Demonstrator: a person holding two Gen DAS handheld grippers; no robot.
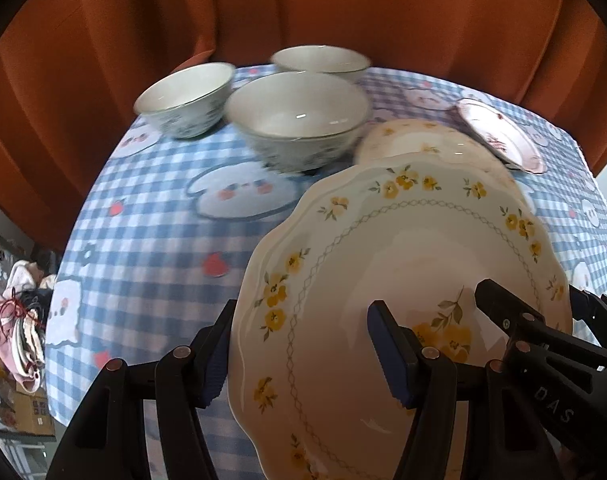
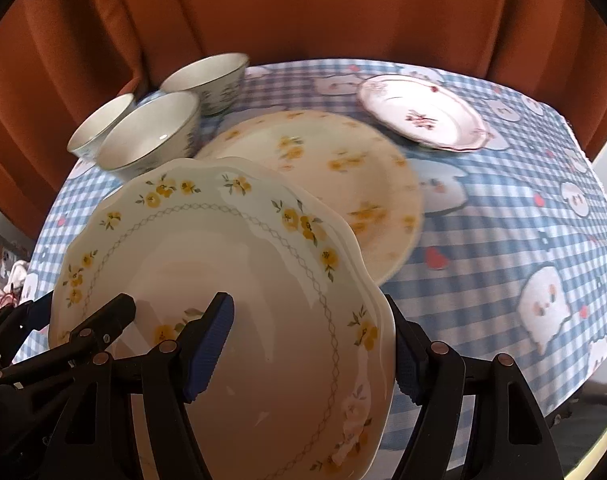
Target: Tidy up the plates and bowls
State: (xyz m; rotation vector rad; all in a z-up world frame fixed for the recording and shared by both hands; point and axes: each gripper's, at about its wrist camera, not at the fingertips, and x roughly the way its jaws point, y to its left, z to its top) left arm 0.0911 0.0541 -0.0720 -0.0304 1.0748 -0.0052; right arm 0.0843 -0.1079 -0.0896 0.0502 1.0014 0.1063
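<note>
**Carrying a yellow-flowered plate toward its match**

Gripping opposite rims, the left gripper and right gripper hold the plate tilted above the tablecloth. Next (I judge): level it and lower it squarely onto the second yellow plate, clear of the bowls.

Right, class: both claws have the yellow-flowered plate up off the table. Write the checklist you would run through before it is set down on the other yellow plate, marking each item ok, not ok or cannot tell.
1. Left claw clamps the held plate across its rim: ok.
2. Right claw clamps the opposite rim: ok.
3. Held plate level: not ok, it tilts.
4. Second yellow plate lies flat with nothing on it: ok.
5. Three bowls stand clear of that plate: cannot tell; the nearest looks very close.
6. Pink-flowered plate apart from the landing spot: ok.
</note>
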